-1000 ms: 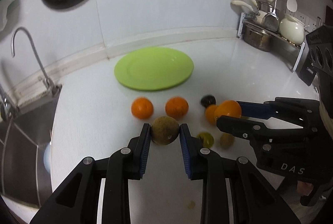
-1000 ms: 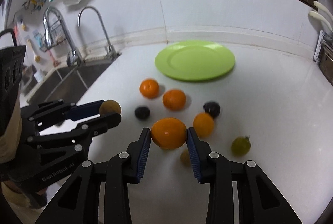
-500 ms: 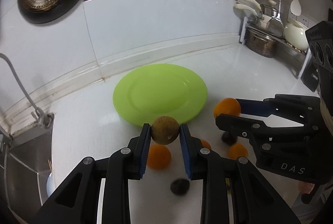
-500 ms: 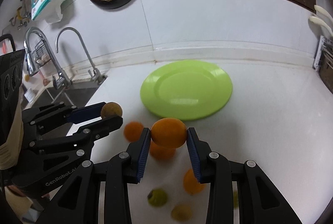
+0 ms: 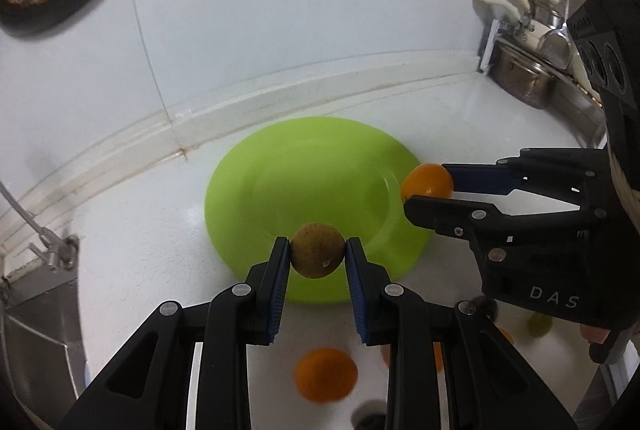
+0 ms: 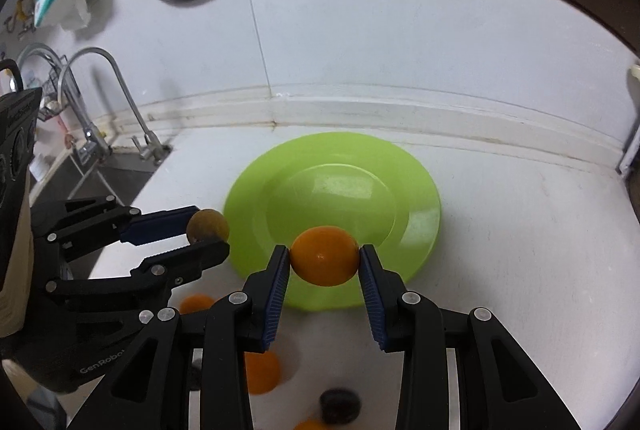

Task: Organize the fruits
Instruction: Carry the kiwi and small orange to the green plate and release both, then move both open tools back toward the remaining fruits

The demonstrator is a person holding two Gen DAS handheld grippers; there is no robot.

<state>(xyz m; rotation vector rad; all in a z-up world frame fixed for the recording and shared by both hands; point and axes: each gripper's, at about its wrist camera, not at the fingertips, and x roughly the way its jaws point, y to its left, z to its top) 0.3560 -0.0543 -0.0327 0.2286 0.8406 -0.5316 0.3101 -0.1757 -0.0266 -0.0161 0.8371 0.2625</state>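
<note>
My left gripper (image 5: 318, 250) is shut on a round brown fruit (image 5: 317, 250) and holds it in the air over the near rim of the green plate (image 5: 320, 186). My right gripper (image 6: 324, 261) is shut on an orange (image 6: 324, 260), held over the plate's (image 6: 344, 194) near edge. In the left wrist view the right gripper (image 5: 430, 190) with its orange (image 5: 427, 180) hangs at the plate's right rim. In the right wrist view the left gripper (image 6: 208, 232) with the brown fruit (image 6: 208, 225) is at the plate's left rim. The plate holds no fruit.
Loose fruit lies on the white counter below the grippers: oranges (image 5: 326, 374) (image 6: 262, 370), a dark fruit (image 6: 340, 406), a green one (image 5: 540, 324). A sink with a tap (image 6: 116, 98) is to the left. A dish rack with pots (image 5: 528, 82) stands at the right. The tiled wall is behind the plate.
Both grippers have moved forward toward the plate with their fruit held. The loose fruit on the counter has slid toward the bottom of both views.
</note>
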